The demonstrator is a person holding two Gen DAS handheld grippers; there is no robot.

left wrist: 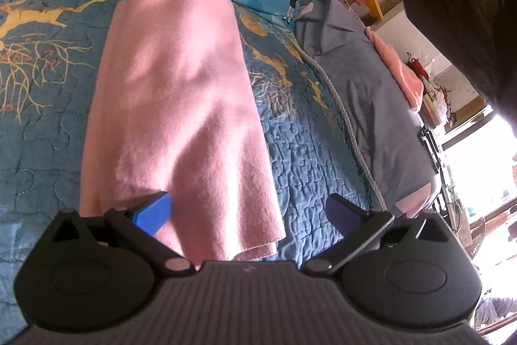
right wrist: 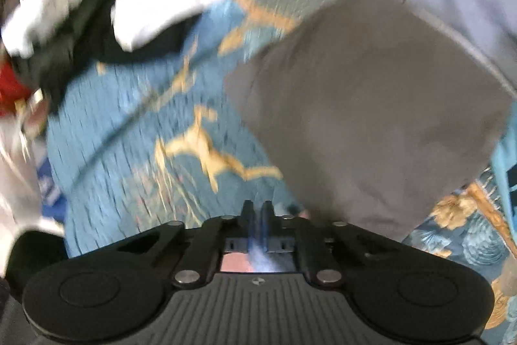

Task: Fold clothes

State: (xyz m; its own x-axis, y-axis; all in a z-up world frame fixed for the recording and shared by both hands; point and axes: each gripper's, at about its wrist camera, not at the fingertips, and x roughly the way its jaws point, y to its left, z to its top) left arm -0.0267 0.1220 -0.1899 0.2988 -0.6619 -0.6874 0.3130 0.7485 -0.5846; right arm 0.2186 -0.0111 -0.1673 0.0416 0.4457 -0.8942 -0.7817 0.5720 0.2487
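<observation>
Each handheld device has a grey ribbed plastic body flanked by two round black discs. Black link arms with silver pivot screws lead to blue-padded fingers [left wrist: 153,210]. A small round emblem marks the ribbed body in the right wrist view. The person wears a dark sleeve [left wrist: 458,5].

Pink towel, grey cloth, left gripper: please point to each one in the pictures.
pink towel [left wrist: 181,105], left wrist view, middle of its top surface
grey cloth [right wrist: 381,118], right wrist view, middle of the fabric
left gripper [left wrist: 248,209], left wrist view, midway between its fingertips
</observation>
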